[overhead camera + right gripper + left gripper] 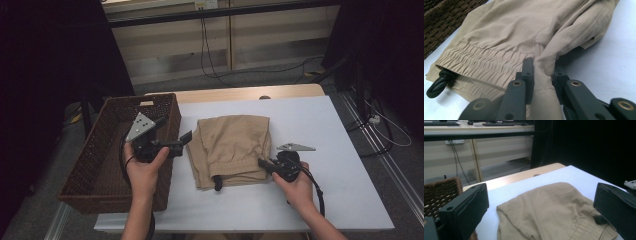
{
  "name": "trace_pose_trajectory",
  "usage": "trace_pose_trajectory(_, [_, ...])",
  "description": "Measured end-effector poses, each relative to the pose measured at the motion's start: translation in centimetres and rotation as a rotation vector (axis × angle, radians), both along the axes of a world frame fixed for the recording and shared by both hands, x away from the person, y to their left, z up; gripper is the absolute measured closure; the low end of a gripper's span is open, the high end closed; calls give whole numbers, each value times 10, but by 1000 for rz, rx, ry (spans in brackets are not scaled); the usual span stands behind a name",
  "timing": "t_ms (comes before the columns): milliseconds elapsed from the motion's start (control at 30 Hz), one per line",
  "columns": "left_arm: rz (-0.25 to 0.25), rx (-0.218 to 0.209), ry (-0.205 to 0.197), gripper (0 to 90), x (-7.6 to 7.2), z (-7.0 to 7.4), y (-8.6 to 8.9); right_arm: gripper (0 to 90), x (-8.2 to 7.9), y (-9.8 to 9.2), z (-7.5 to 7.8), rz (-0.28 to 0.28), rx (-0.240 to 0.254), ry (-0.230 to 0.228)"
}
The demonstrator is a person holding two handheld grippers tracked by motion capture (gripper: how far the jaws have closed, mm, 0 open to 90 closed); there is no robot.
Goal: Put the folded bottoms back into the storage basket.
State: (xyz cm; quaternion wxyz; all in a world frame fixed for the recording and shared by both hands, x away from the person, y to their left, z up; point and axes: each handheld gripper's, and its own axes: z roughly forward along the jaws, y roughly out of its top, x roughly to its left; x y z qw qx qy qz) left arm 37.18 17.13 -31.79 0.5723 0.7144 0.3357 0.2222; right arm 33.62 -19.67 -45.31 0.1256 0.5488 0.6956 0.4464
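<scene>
The right gripper (263, 165) had its jaws pinched on a fold of the tan shorts (232, 148), taking only the corner of cloth nearest it, at the elastic waistband (484, 63). The left gripper (186, 138) hung with its jaws spread wide and holding nothing, the shorts lying on the white table (345, 165) just ahead of its tips and a wicker basket (100, 150) close beside and behind it. With so little cloth taken, the fold could well slide out as soon as the shorts were lifted, and a lift from one corner would likely let the loosely folded bundle fall open. The dark drawstring (439, 83) looping out at the waistband, off to the far side of the right jaws, could snag or drag. The shorts looked soft, thin and limp, folded roughly square, with a gathered, ribbed waist and creased layers on top.
</scene>
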Motion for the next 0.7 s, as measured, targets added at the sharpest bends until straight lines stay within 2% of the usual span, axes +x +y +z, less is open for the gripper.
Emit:
trace_pose_trajectory(167, [-12, 0, 0, 1, 4, 3, -11, 778, -2, -2, 1, 1, -1, -7])
trace_pose_trajectory(300, [-14, 8, 22, 1, 9, 0, -24, 778, -4, -5, 3, -1, 2, -7])
trace_pose_trajectory(500, [-16, 7, 50, 0, 16, -7, -34, 777, -8, -9, 4, 7, -4, -18])
trace_pose_trajectory(700, [-24, 8, 55, 1, 20, -11, -39, 777, -10, -11, 4, 10, -10, -21])
